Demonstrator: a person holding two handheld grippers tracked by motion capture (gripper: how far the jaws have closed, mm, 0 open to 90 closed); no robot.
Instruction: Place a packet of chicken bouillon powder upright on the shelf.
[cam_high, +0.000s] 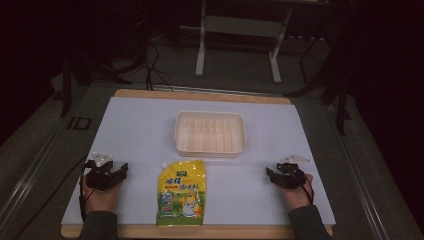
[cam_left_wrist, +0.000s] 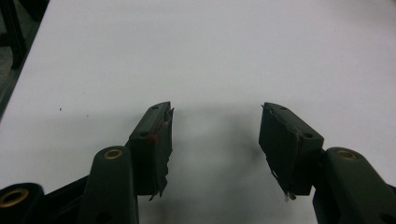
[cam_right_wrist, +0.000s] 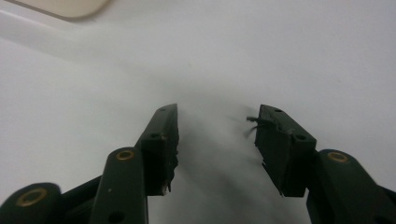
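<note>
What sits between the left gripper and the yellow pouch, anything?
Nothing visible. The left gripper, open, rests on the white table sheet just left of the yellow pouch, with bare sheet between them. The tray lies beyond the pouch, off that line.

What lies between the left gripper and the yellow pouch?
Nothing: in the high view, only bare white sheet separates the left gripper from the pouch.

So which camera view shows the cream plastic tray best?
The high view: the whole cream plastic tray is visible there, its ribbed bottom bare, on the white mat beyond the yellow spouted pouch. The right gripper view catches just one blurred corner at its top edge. The left gripper view looks across bare mat.
</note>
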